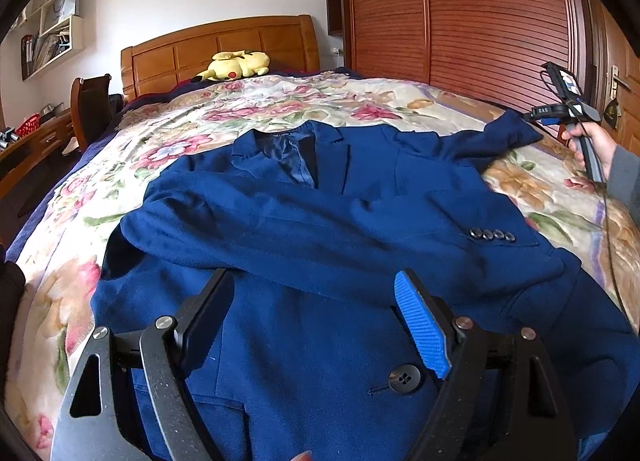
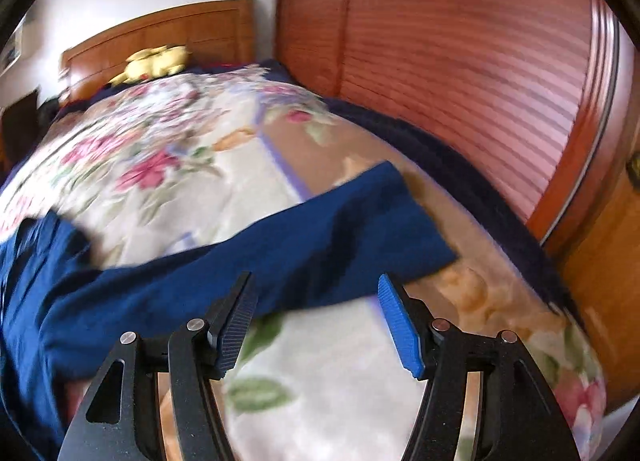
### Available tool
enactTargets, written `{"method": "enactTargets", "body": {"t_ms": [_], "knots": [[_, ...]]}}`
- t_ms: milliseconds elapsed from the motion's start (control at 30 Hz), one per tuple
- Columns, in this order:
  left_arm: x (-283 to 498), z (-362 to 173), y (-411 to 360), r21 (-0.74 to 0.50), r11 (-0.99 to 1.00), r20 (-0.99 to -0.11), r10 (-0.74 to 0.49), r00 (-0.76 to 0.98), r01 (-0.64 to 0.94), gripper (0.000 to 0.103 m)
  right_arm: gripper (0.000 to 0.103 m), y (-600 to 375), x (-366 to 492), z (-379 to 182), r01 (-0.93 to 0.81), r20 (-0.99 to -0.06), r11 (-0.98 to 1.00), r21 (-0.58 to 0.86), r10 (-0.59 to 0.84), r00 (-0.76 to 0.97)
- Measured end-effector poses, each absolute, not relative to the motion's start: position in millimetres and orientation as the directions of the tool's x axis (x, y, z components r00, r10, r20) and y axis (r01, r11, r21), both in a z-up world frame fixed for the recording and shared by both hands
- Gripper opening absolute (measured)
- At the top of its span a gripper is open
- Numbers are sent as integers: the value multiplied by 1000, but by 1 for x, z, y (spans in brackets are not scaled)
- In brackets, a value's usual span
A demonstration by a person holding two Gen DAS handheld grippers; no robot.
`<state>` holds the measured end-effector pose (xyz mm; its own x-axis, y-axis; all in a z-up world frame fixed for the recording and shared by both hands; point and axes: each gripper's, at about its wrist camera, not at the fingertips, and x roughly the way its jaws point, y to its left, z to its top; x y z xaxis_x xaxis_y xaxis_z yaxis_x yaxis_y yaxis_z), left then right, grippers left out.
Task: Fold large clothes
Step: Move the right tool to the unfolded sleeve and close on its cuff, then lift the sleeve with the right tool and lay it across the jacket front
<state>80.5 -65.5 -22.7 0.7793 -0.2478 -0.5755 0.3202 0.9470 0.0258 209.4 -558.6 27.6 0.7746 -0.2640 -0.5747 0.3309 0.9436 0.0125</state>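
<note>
A bedroom with a navy blazer (image 1: pixel 320 229) spread front-up on a floral bedspread (image 1: pixel 168 133); its collar lies toward the wooden headboard (image 1: pixel 216 45), its hem toward the viewer.

Left side. Wall shelves and a desk edge line the far left of the room. The blazer's near sleeve (image 1: pixel 304 221) is folded across the chest, its cuff with four small buttons (image 1: pixel 492 235) ending near the garment's right edge. A yellow plush toy (image 1: pixel 236 65) rests against the headboard, well apart from the blazer.

Centre. The left gripper (image 1: pixel 316 325) is pitched downward over the lower front of the blazer, just above the large front button (image 1: pixel 404 378). Its jaws stand wide apart (one black pad, one blue ribbed pad (image 1: pixel 420 329)) and nothing is caught between them; whether the fingertips touch the cloth cannot be told.

Right side. The far sleeve (image 2: pixel 304 237) stretches outward across the bedspread toward the slatted wardrobe doors (image 1: pixel 480 13). A hand (image 1: pixel 592 147) in a grey sleeve grasps the handle of the right gripper (image 2: pixel 316 317), held near this sleeve's cuff end. In the right wrist view (blurred) the gripper tilts downward with jaws parted to a moderate width; the sleeve lies beyond and partly between the fingertips, the pads not pressing on it, so it holds nothing.
</note>
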Motion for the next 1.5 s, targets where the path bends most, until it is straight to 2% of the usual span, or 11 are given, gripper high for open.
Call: {"method": "enactTargets", "body": {"t_ms": [267, 400, 600, 667, 733, 833, 1100, 1500], "knots": [[83, -27, -67, 27, 945, -590, -249, 768, 327, 83, 64, -610, 242, 3, 470, -638, 876, 103, -304, 707], [83, -28, -68, 28, 943, -595, -250, 764, 331, 83, 64, -615, 262, -12, 501, -684, 863, 65, -327, 652], [83, -28, -67, 22, 944, -597, -252, 761, 330, 83, 64, -621, 270, -12, 511, -664, 852, 113, -318, 677], [84, -28, -67, 23, 944, -598, -252, 761, 330, 83, 49, -619, 271, -13, 512, -662, 855, 85, -336, 671], [84, -29, -67, 22, 944, -601, -252, 759, 330, 83, 8, -613, 277, -18, 488, -665, 870, 64, -327, 671], [84, -28, -67, 19, 944, -600, -253, 759, 330, 83, 5, -600, 275, -11, 445, -654, 895, -3, -339, 676], [80, -21, -62, 2, 944, -577, -268, 772, 330, 83, 5, -532, 232, 58, 312, -510, 944, -111, -324, 797], [58, 4, -34, -32, 942, -532, -300, 792, 335, 83, 5, -385, 141, 146, 92, -322, 964, -251, -173, 931]]}}
